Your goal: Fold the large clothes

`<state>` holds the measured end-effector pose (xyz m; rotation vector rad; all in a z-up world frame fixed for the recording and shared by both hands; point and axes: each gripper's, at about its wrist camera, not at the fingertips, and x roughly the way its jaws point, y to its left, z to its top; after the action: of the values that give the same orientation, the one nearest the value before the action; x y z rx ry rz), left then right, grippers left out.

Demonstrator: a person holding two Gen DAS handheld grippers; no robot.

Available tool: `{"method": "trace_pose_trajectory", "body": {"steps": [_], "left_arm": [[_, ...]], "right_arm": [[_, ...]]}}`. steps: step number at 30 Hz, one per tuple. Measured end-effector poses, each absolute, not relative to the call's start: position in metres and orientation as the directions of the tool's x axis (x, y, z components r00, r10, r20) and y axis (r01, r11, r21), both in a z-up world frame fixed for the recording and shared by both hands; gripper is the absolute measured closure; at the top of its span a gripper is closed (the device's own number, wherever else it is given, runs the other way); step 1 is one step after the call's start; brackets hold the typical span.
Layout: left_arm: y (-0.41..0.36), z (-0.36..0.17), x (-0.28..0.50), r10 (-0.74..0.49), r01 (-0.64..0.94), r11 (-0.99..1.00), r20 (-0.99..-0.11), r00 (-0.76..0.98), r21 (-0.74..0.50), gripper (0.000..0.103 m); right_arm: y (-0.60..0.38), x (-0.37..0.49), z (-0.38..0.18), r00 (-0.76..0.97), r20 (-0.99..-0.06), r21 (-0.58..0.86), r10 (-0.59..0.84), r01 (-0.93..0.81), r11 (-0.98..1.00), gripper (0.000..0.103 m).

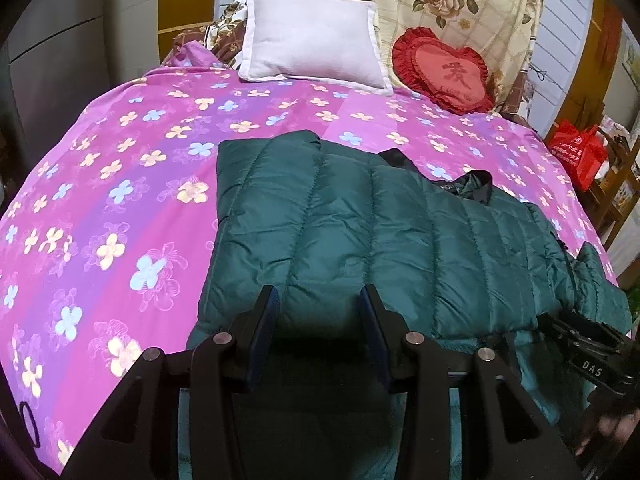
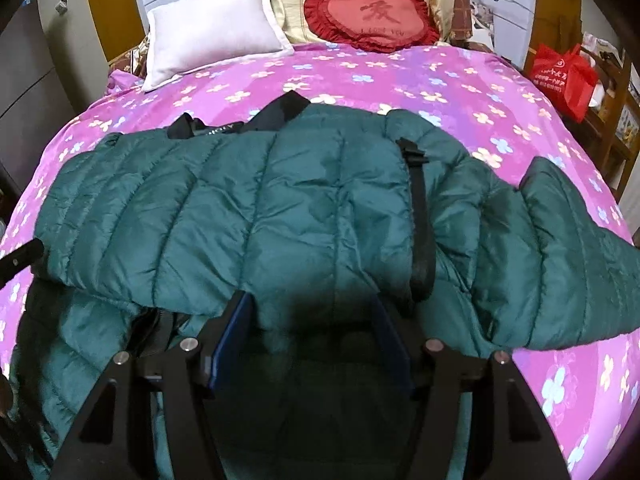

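- The jacket (image 2: 248, 216) – green, quilted – is lying across the bed (image 1: 120, 184), folded over on itself, its near edge bulging up between both pairs of jaws.
- The left gripper (image 1: 323, 300) is pointing down at the jacket's near fold; its jaws are standing apart with the puffy fabric filling the gap and touching the blue pads, though whether they are pinching it I cannot tell.
- The right gripper (image 2: 312, 304) is sitting over the fold too, jaws spread wider, fabric lying between them; the pads are not visibly pressing it.
- A black strap (image 2: 420, 216) is running down the jacket just right of the right jaws; the black collar (image 2: 240, 120) is showing beyond them.
- A sleeve (image 2: 560, 248) is trailing off to the right.
- Far beyond the jaws a white pillow (image 1: 316, 40) and a red cushion (image 1: 444, 72) are leaning at the bed's head – a red bag (image 1: 576, 152) is sitting off to the right.
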<state>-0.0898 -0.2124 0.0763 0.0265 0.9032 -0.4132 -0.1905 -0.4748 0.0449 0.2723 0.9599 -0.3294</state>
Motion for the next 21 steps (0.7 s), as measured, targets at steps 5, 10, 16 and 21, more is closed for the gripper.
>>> {"method": "trace_pose_trajectory", "body": {"steps": [5, 10, 16, 21], "left_arm": [[-0.209, 0.082, -0.099, -0.347, 0.358, 0.920, -0.763, 0.545, -0.163, 0.071], [-0.204, 0.088, -0.112, -0.345, 0.352, 0.922, -0.758, 0.553, -0.162, 0.071], [-0.200, 0.086, -0.129, -0.329, 0.342, 0.928, -0.762, 0.558, -0.150, 0.071], [-0.200, 0.084, -0.143, -0.328, 0.337, 0.928, -0.771, 0.546, -0.157, 0.071]], "right_arm": [[-0.464, -0.207, 0.060, 0.553, -0.818, 0.074, -0.156, 0.370, 0.926, 0.038], [-0.454, -0.228, 0.073, 0.573, -0.804, 0.071, -0.156, 0.353, 0.933, 0.035], [-0.445, -0.254, 0.079, 0.584, -0.799, 0.087, -0.144, 0.350, 0.933, 0.031], [-0.443, -0.270, 0.079, 0.578, -0.802, 0.083, -0.151, 0.357, 0.930, 0.030]]}}
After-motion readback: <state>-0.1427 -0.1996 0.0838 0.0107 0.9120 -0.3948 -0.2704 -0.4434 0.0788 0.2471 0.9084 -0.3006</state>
